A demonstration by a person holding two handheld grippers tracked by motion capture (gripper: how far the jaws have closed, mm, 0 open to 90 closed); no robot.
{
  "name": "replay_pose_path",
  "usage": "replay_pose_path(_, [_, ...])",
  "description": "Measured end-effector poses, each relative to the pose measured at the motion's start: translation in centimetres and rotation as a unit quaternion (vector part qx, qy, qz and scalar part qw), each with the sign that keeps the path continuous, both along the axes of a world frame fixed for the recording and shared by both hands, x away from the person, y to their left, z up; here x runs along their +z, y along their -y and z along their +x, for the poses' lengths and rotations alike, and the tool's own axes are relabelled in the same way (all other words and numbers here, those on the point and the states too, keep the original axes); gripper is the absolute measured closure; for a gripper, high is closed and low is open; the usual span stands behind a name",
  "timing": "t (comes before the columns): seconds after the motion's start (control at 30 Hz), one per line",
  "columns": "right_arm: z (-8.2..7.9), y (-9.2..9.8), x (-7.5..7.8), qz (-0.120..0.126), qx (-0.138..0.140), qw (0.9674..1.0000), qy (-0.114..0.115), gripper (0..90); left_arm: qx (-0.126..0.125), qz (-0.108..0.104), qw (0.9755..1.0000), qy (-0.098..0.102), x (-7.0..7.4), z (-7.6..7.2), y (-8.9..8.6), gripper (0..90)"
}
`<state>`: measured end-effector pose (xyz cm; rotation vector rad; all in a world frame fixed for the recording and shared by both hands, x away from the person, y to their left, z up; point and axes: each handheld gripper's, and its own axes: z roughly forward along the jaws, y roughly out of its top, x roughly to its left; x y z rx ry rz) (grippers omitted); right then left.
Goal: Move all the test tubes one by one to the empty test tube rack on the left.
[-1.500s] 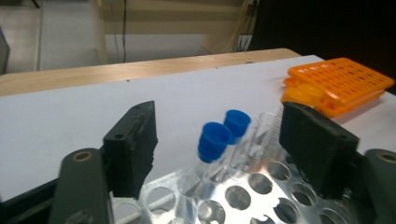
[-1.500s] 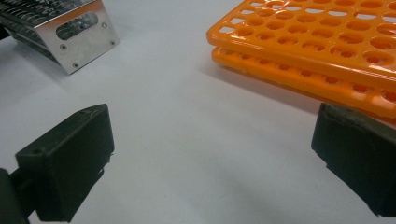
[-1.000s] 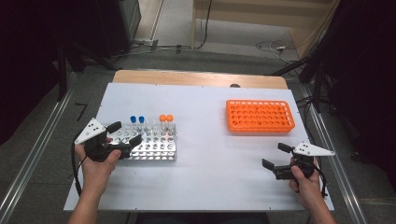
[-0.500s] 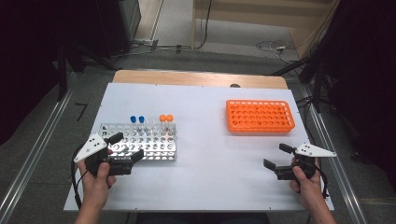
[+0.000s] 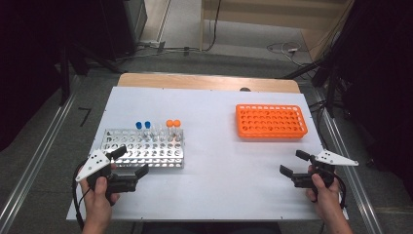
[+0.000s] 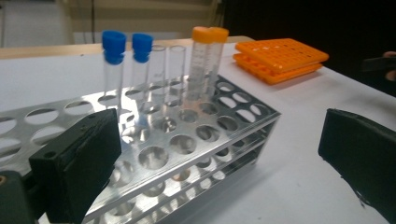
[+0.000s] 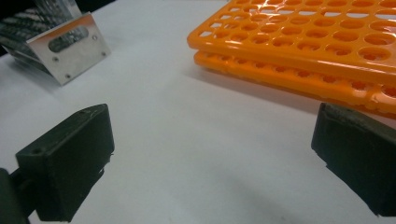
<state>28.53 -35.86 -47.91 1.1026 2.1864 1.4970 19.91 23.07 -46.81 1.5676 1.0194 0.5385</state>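
High view: metal rack [image 5: 143,148] is sitting on the left half of the white counter [image 5: 219,146], holding two blue-capped tubes [image 5: 142,126], two uncapped clear tubes [image 5: 157,130] and two orange-capped tubes [image 5: 173,124], all upright in its far rows. Left gripper view is showing them [image 6: 122,46] standing in a line, orange caps [image 6: 210,33] touching each other. Your left tool [image 5: 129,165] is hovering at the rack's near edge, jaws spread wide and gripping nothing; one jaw is overlapping the rack's near-left corner, the other is sitting just off the front edge. Your left hand [image 5: 100,192] is holding it from below. Orange rack [image 5: 271,120] is lying well apart on the right half of the counter. Your right tool [image 5: 294,165] is hovering near the counter's right edge, below the orange rack, jaws also wide apart and gripping nothing. Right gripper view is showing bare counter between the jaws, orange rack [image 7: 317,42] beyond.
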Motion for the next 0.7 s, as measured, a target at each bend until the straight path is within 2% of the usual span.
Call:
replay_pose_path(0.13, [-0.12, 0.14, 0.15, 0.003, -0.002, 1.0, 0.005, 0.0, 0.0, -0.005, 1.0, 0.0, -0.11, 0.05, -0.16, 0.0])
replay_pose_path(0.47, [0.05, -0.19, -0.29, -0.006, 0.002, 1.0, 0.0, 0.0, -0.005, -0.002, 1.0, -0.003, -0.28, 0.18, -0.1, 0.0])
replay_pose_path(0.7, [0.26, 0.28, -0.68, -0.008, -0.006, 0.9999, -0.006, 0.0, -0.007, 0.002, 1.0, -0.004, -0.3, 0.2, -0.04, 0.0])
